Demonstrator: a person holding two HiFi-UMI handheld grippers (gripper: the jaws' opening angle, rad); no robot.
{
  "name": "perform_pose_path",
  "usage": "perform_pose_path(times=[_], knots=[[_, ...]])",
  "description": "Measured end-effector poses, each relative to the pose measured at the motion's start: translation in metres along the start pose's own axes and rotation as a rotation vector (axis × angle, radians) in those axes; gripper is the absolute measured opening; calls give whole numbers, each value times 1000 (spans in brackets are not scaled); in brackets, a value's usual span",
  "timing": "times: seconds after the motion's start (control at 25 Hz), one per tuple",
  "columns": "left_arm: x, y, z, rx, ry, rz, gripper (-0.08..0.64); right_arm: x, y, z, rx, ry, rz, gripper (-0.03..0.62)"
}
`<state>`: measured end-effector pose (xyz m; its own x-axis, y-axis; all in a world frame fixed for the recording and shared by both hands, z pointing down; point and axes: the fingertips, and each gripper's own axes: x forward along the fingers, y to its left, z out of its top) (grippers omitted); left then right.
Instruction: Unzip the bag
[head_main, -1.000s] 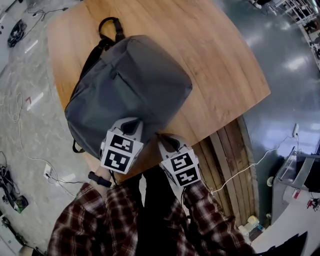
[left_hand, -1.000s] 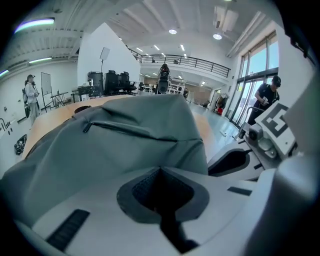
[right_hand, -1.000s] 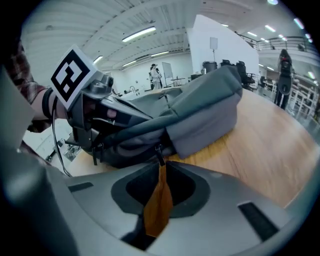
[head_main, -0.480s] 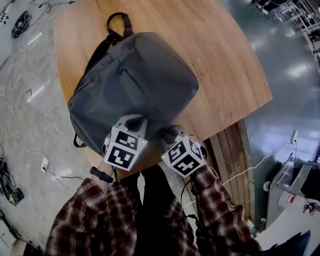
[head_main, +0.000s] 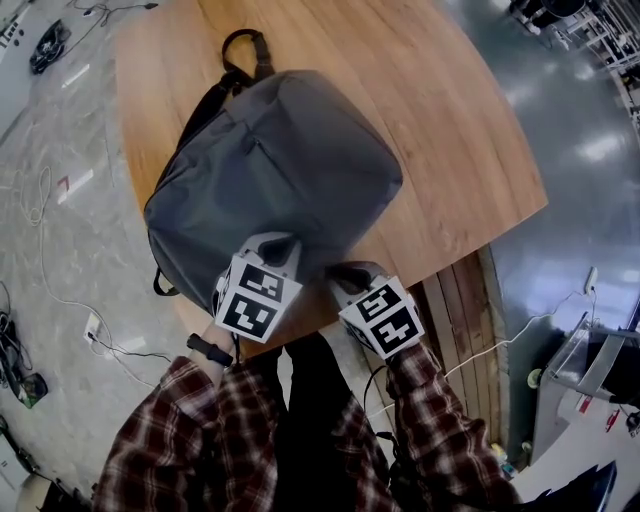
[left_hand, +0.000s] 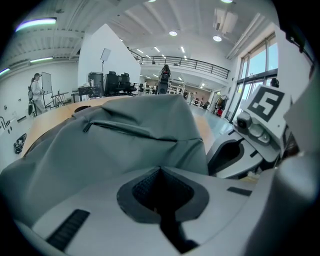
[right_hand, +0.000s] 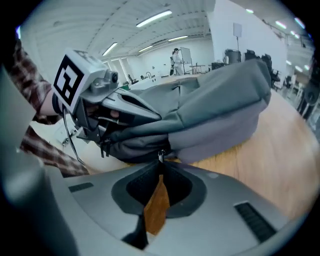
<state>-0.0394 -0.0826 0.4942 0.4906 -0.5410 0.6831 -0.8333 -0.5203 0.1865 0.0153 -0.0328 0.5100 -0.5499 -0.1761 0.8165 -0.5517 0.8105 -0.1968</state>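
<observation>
A grey backpack (head_main: 270, 170) lies flat on the round wooden table (head_main: 450, 130), its carry handle (head_main: 245, 45) at the far end. At the bag's near edge my left gripper (head_main: 280, 245) is shut, pinching the grey fabric (left_hand: 125, 145) right at its tips (left_hand: 160, 169). Just to its right, my right gripper (head_main: 335, 272) is also at the near edge. In the right gripper view its jaws (right_hand: 160, 160) are shut on a small metal zipper pull (right_hand: 160, 155) at the bag's seam (right_hand: 215, 105). A front pocket zipper (left_hand: 125, 131) runs across the top panel.
The bag lies close to the table's near edge (head_main: 300, 335), where my plaid sleeves (head_main: 200, 430) reach over it. Cables (head_main: 40, 230) trail on the floor at the left. Wooden slats (head_main: 455, 300) show below the table at the right. A second pair of zipper pulls (right_hand: 103, 146) hangs near the left gripper.
The right gripper twisted briefly and has settled a little further right along the bag's near edge. The left gripper has kept its hold on the fabric.
</observation>
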Motion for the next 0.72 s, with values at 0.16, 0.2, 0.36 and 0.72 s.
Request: perform_pose_path(times=[0.16,0.2,0.36,0.72], knots=[[2,0,0,7,8,5,9,7,1,1,54,-11,5,34],[2,0,-1,10,11,7,9,12,3,2,88,-7,37,34],[4,0,-2,28,18,11,9,16,6,2,-9,65,32,34],[10,1,-1,50,40,35,9,7,22,-14,81,73,28,31]])
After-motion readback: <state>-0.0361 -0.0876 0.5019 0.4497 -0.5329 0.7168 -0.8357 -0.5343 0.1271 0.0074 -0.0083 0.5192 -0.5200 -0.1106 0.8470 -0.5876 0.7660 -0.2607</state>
